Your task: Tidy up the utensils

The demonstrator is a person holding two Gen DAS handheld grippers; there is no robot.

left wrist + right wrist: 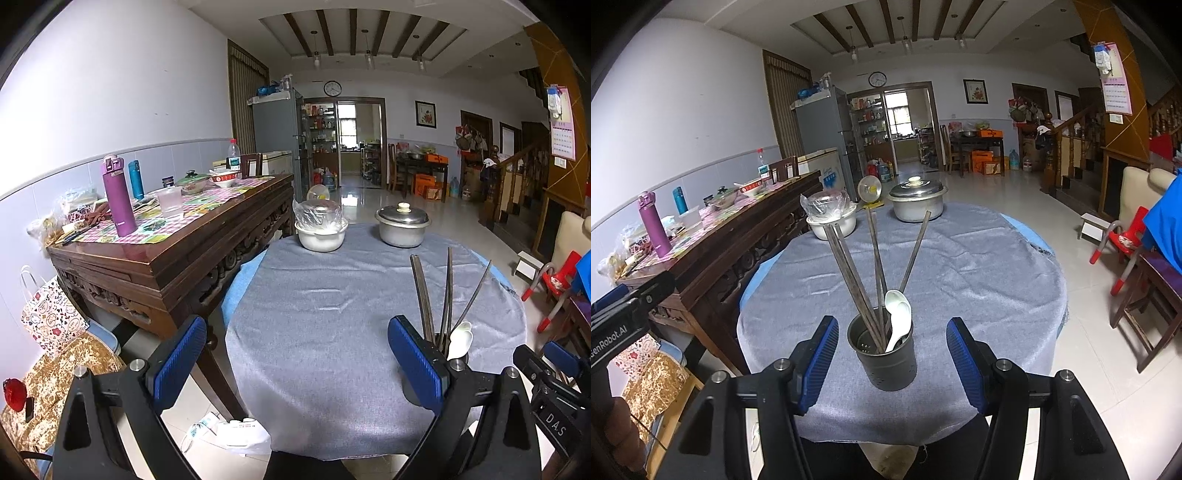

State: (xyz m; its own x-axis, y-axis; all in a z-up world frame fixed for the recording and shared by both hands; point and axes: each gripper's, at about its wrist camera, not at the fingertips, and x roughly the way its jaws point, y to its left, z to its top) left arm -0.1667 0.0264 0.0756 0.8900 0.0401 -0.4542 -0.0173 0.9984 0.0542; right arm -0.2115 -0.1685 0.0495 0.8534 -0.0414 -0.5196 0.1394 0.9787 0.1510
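Dining room with white floor tiles, a beamed ceiling and a wooden staircase at the far right forms the background. Round table covered by a grey-blue cloth (979, 266) fills the middle of both views; the dark carved wooden sideboard (207, 251) stands along the wall to its left, carrying a purple flask (118, 199) and other crockery.

Aluminium pot with a knobbed lid (918, 201) and the white bowl covered with clear plastic film (833, 218) stand at the table's far edge, well ahead of both sets of fingers.

Right gripper (892, 365): its blue-padded fingers (822, 363) stand apart, one on each side of the dark perforated metal utensil holder (884, 360). Holder stands upright on the cloth between the pads, and a gap shows on either side, so neither pad touches it. Long dark chopsticks (875, 254) fan upward out of the holder, beyond the fingertips; the white ceramic spoon (897, 317) leans inside against the holder's right rim.

Left gripper (295, 369): fingers (181, 363) wide apart over bare cloth, nothing between them. In the left wrist view the holder is mostly hidden just behind the right-hand finger, with the chopsticks and spoon rising above it.
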